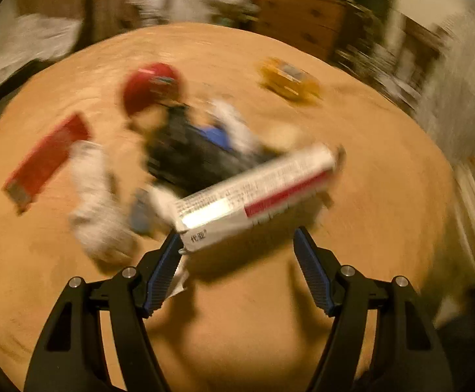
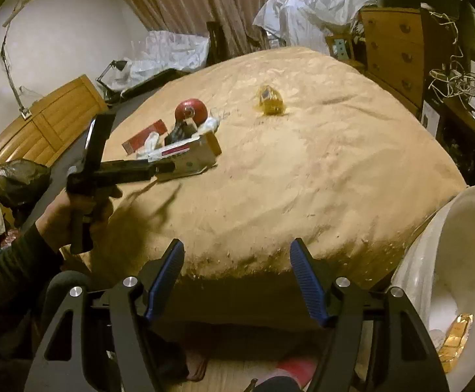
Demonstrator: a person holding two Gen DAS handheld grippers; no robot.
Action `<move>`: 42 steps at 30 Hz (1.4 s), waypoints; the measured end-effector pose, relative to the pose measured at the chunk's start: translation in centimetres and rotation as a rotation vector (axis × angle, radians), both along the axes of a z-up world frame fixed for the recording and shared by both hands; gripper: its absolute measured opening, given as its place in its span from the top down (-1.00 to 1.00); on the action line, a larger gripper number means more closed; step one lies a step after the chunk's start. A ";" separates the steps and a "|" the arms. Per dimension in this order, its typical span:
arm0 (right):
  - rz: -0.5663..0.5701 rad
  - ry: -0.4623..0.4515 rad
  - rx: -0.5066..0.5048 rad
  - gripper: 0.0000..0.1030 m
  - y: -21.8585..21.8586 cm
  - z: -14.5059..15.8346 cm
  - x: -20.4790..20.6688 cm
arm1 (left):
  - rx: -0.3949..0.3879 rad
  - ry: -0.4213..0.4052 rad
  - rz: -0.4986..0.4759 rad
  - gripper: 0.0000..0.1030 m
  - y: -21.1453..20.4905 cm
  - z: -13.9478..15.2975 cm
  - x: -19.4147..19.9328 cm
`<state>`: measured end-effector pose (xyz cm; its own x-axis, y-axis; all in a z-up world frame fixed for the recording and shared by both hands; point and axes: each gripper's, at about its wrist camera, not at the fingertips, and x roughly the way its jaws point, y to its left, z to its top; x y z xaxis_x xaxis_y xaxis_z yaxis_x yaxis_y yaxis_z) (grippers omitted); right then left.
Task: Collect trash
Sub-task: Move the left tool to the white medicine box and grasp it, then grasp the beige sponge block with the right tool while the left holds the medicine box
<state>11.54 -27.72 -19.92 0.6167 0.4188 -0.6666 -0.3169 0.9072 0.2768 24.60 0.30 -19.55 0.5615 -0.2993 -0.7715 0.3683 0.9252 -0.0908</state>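
The right gripper (image 2: 237,261) has wide, empty jaws above the near edge of the rumpled tan blanket (image 2: 302,163), with open surface ahead. At the left gripper (image 1: 239,245), a long white cardboard box with red stripe (image 1: 253,192), marked "代亚", touches one pad and clears the other; grip unclear.

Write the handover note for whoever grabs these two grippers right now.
Left gripper: open, tips at the near end of the white and red box; the box touches one finger only and is not clamped.
Right gripper: open, nothing between its fingers, near the edge of the bed.
Done: one gold wrapper lies in the white bin at the right.
Left on the bed: the box, a flat red pack, a red round thing, crumpled white scraps and a yellow wrapper farther back.
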 end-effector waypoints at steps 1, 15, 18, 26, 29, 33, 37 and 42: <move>0.003 0.003 -0.001 -0.39 -0.2 -0.2 0.2 | -0.001 0.003 -0.053 -0.30 -0.3 -0.2 -0.7; 0.032 0.067 0.044 -0.56 -0.4 -3.1 1.4 | 0.029 -0.038 -0.176 -0.55 -1.9 0.5 -3.7; 0.032 0.076 0.053 -0.56 -0.2 -3.4 1.6 | 0.123 -0.021 -0.188 -0.55 -4.2 -1.1 -1.6; 0.044 0.044 0.034 -0.56 0.1 -2.2 3.6 | 0.116 -0.003 -0.155 -0.11 -5.5 -1.6 -1.3; 0.065 0.013 0.030 -0.56 0.9 -1.2 5.1 | 0.134 0.015 -0.132 -0.08 -4.4 -1.6 -2.5; 0.098 -0.019 0.024 -0.56 2.2 -0.4 6.8 | 0.147 0.026 -0.097 -0.08 -1.1 -1.7 -5.0; 0.125 -0.019 0.021 -0.56 3.8 -0.6 8.7 | 0.179 0.012 -0.003 -0.15 3.2 -2.0 -6.9; 0.163 -0.011 0.010 -0.56 6.7 -1.6 11.3 | 0.191 -0.010 0.075 -0.41 4.8 -1.7 -7.0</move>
